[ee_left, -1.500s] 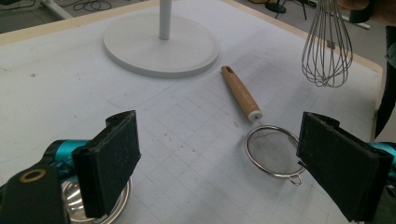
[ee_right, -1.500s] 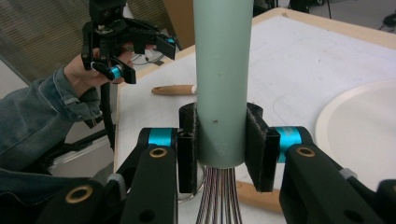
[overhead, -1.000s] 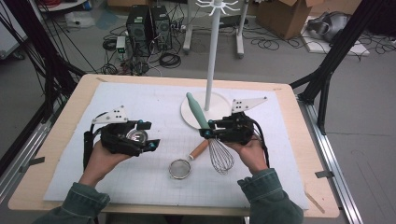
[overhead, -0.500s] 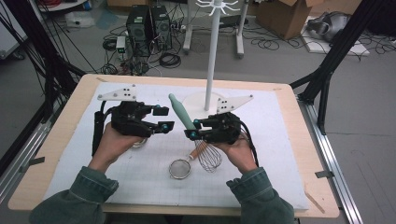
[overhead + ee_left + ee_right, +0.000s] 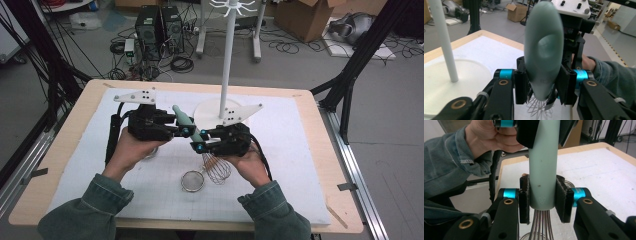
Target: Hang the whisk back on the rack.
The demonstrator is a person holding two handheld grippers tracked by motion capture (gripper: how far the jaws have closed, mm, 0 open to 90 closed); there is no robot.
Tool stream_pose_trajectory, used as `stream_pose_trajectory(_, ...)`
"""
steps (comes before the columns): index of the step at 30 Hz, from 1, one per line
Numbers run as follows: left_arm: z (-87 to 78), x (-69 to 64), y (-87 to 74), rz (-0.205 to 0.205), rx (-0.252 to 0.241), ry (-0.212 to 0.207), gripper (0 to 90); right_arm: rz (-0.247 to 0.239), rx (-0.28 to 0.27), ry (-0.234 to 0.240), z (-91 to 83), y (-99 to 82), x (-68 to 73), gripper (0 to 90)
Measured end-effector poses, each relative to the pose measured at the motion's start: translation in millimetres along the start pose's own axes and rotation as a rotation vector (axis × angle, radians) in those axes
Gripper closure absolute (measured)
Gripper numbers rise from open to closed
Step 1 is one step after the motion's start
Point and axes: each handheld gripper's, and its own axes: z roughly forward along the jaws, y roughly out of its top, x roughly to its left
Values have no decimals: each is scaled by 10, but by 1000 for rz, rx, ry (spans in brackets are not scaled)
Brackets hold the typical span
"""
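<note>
Mid-handover: we have both the left gripper and right gripper clamped on the mint-green-handled wire whisk, left jaws just closed. Next the right releases; white hook stand waits at one o'clock.

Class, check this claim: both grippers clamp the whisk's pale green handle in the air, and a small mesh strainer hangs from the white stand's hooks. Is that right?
Not quite. The high view shows the strainer lying on the white mat, below the whisk, not hanging from the stand. The rest holds: left gripper and right gripper both clamp the handle.
</note>
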Motion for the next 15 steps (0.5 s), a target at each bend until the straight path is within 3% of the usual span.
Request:
stream_pose_trajectory(5,17,-96,89,20,1,17,661,-18,-7,-14,-40,39,54,685)
stream_pose_trajectory(15,94,-210,201,44,21,71,663,-66,0,-107,-105,189,195,642)
